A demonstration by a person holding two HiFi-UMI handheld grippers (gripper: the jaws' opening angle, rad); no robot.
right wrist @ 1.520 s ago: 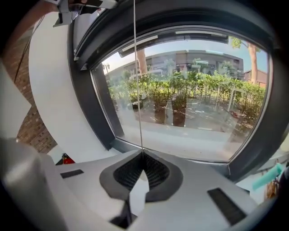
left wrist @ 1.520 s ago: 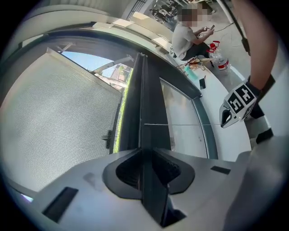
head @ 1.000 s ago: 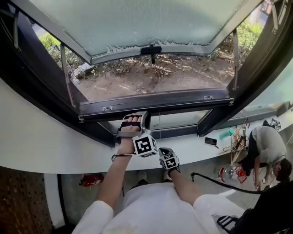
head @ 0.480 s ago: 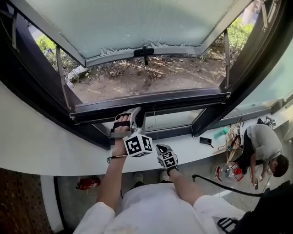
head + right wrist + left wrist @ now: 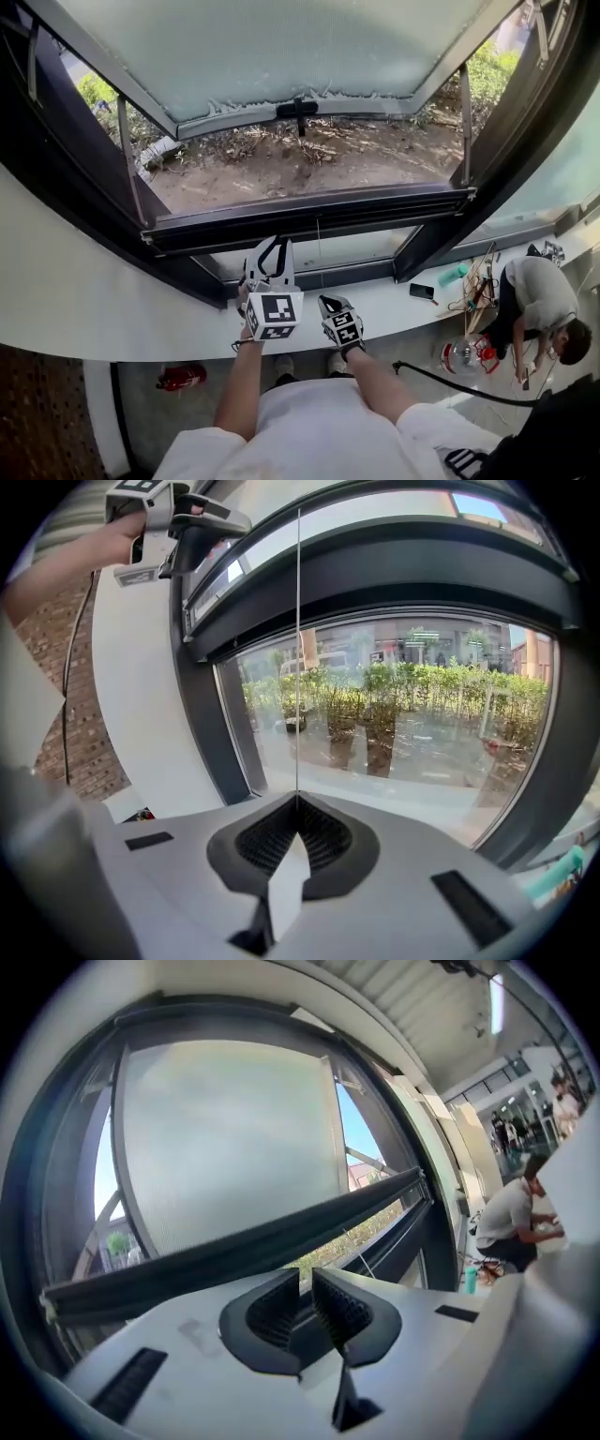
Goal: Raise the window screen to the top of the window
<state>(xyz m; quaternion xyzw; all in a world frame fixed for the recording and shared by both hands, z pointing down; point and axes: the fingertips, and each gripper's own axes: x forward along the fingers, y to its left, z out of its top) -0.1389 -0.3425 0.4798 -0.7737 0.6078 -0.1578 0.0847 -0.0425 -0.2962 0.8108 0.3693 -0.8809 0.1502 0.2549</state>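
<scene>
while r. tool (image 5: 298, 801) clamps the pull cord (image 5: 298, 649), l. tool (image 5: 306, 1277) (empty) is closing, jaws apart.

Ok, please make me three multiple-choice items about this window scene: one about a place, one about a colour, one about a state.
1. Where does the flat black rectangular object lie?
A) on the white window ledge
B) on the soil outside
C) on the floor

2. What colour is the cylinder-shaped object seen below the ledge at the left?
A) blue
B) red
C) yellow

3. In what state are the right tongs?
A) wide open and empty
B) shut on a thin cord
C) shut on a bottle

Key:
1 A, the head view shows it resting on the ledge.
2 B, it is plainly red.
3 B, the right gripper view shows the pads meeting on the cord, which runs straight upward.
</scene>
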